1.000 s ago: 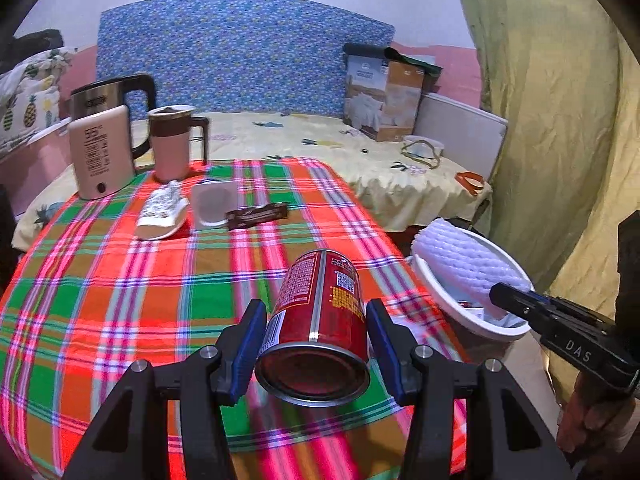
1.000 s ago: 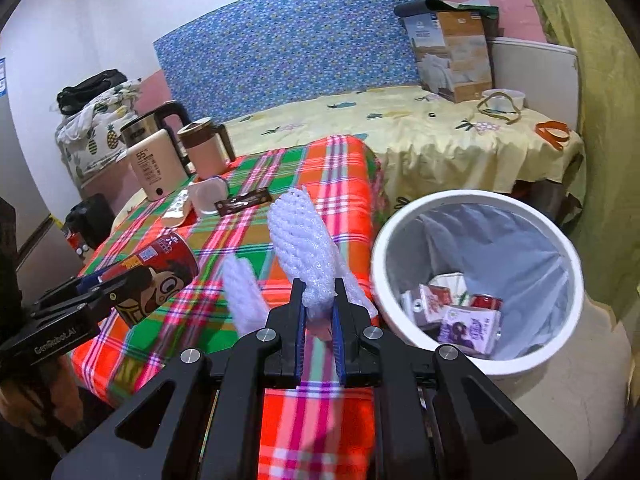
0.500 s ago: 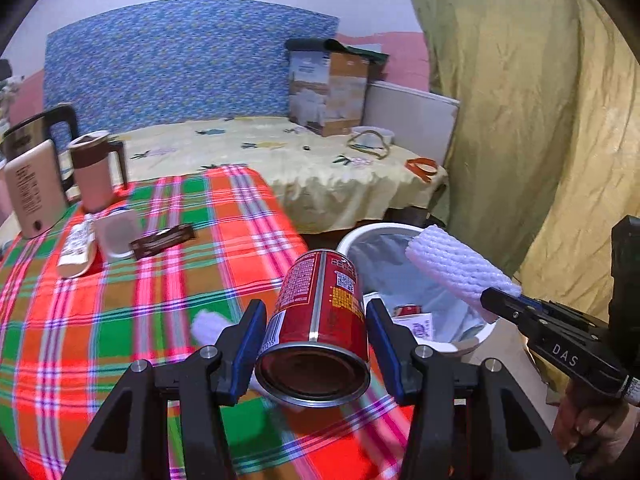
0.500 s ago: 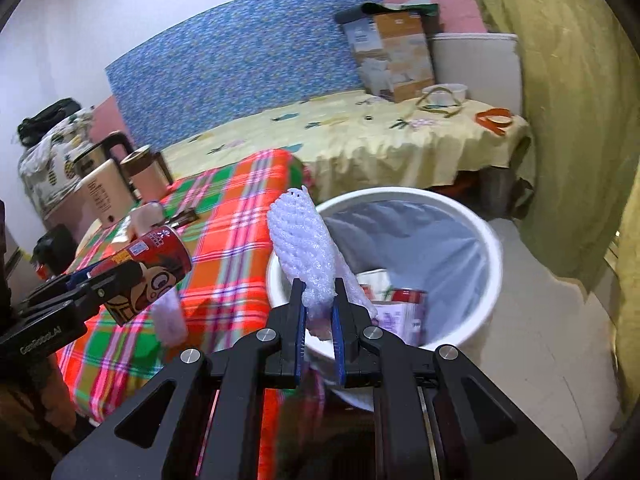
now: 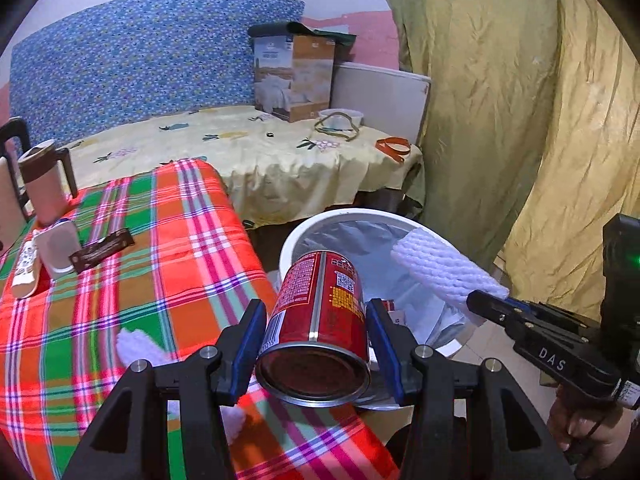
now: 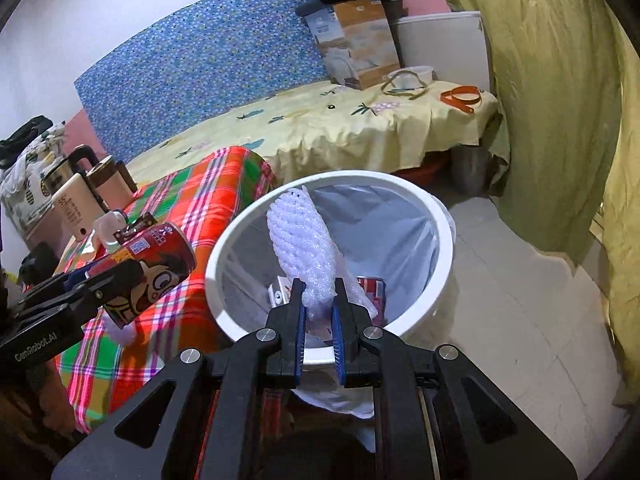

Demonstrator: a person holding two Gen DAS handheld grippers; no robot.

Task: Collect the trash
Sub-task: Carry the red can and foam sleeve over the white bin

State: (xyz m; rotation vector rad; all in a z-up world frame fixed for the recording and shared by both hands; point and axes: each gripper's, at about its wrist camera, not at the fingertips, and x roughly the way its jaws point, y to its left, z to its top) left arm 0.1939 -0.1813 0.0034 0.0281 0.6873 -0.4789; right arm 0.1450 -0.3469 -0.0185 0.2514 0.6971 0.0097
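Beside the plaid table (image 5: 168,240) stands a white bin (image 6: 436,216). Left gripper (image 5: 316,340) clamps a red can (image 5: 320,312) at the table's edge; right gripper (image 6: 319,320) pinches white foam netting (image 6: 300,240) over the bin.

The red can (image 5: 320,320) hides part of the white bin (image 5: 304,232) and its contents. A second foam net (image 5: 138,346) on the checked cloth (image 5: 192,232) lies partly behind the left gripper (image 5: 316,344). The kettle (image 5: 8,184) is cut off at the picture's edge.
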